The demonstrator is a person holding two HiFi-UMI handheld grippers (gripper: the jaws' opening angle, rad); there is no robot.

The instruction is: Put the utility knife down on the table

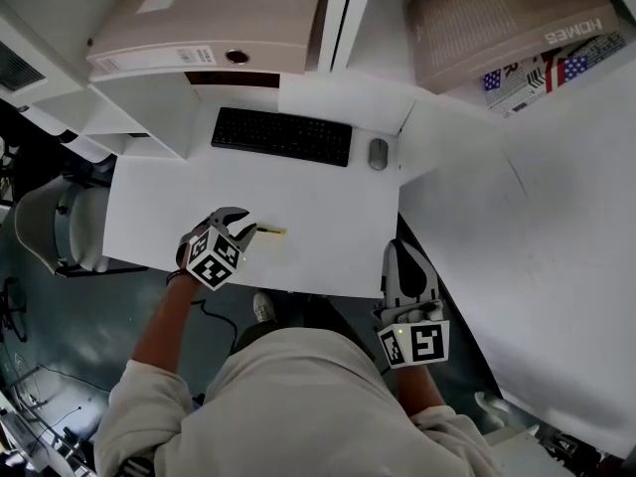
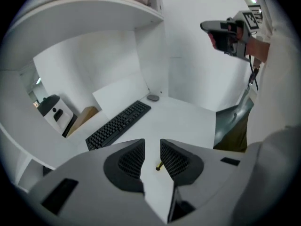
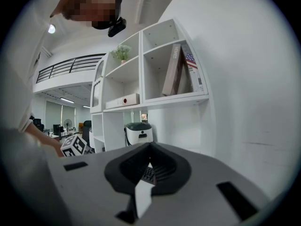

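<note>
Utility knife (image 1: 270,231) lies flat on the white table (image 1: 328,237), near the front edge and a little left of the middle, a small yellow and dark sliver with nothing holding it. In the left gripper view it shows (image 2: 159,165) as a little yellow stub on the tabletop, seen through the gap between the jaws.

Just beside it, on its left, hangs the left gripper (image 1: 238,225), tilted down toward the table with its jaws apart and nothing between them (image 2: 151,147). The knife is clear of both pads.

The right gripper (image 1: 395,251) is well apart from the knife, off the table's front right corner and close to the person's body. Its jaws are together, the tips meeting with only a thin slit below them (image 3: 149,152), and they grip nothing.

Farther back on the table sits a black keyboard (image 1: 282,135), with a grey mouse (image 1: 378,153) just beside its right end. Behind that rises white shelving; a pale box file (image 1: 209,18) lies on top of it at the left and books (image 3: 176,69) stand in a compartment at the right.
</note>
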